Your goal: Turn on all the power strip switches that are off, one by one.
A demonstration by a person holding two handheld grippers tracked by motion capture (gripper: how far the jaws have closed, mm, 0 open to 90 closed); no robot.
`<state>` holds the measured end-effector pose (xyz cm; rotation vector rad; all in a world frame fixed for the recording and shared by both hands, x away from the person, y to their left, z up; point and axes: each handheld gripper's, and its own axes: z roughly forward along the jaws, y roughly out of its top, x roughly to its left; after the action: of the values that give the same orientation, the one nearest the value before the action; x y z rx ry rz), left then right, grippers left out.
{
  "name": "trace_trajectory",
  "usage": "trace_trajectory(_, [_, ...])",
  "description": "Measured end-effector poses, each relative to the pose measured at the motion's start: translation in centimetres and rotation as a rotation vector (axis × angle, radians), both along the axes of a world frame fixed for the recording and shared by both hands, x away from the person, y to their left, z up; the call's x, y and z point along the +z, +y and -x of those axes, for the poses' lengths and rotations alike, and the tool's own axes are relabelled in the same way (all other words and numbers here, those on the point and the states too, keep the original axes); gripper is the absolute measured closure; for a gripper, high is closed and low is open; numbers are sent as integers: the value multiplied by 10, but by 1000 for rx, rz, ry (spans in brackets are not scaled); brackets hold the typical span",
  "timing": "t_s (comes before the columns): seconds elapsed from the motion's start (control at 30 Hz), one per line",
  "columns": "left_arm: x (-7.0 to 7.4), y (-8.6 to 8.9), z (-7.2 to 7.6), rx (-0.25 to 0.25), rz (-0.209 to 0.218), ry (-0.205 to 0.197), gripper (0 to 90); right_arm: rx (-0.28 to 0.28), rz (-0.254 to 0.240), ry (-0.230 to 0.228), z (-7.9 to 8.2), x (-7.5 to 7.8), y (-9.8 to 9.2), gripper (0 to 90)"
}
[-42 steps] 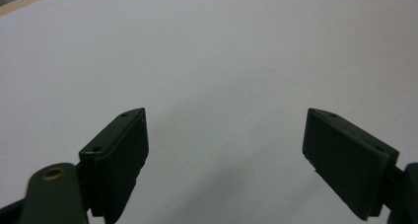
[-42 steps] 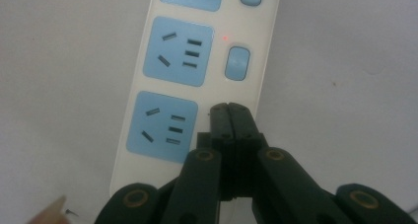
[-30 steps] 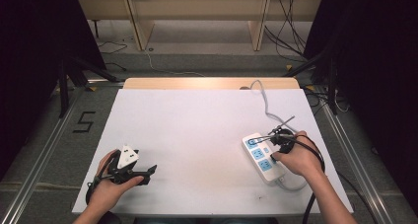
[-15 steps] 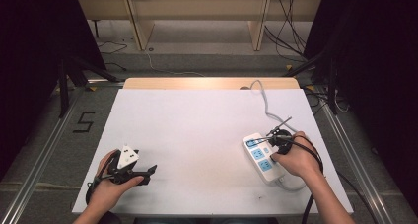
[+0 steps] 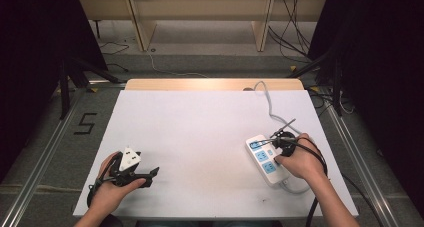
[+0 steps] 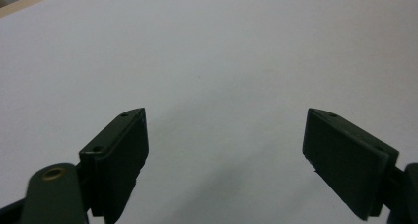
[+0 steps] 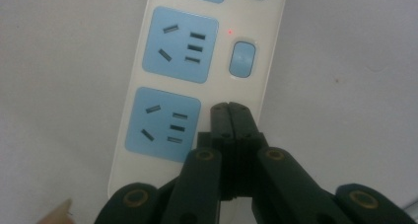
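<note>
White table under dim room. Power strip lies near right edge, red light on. Right gripper pressed together, tips on strip beside nearest socket. Left gripper spread wide, nothing between, over bare table at front left.

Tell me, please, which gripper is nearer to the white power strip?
The right. The right gripper has its shut jaws over the power strip, beside the nearest socket's switch position. The left gripper rests across the table, jaws open, well apart from it.
</note>
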<state>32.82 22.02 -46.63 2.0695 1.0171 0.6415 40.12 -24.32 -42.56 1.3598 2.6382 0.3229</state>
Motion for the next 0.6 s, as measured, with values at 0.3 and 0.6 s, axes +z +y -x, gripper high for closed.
trace_trajectory(0.3, [0,0,0,-1,1,1,176,-15,-41,16,-1,-1,-5,900])
trace_trajectory(0.6, [0,0,0,0,2,-2,177,-13,-33,5,0,-2,-3,900])
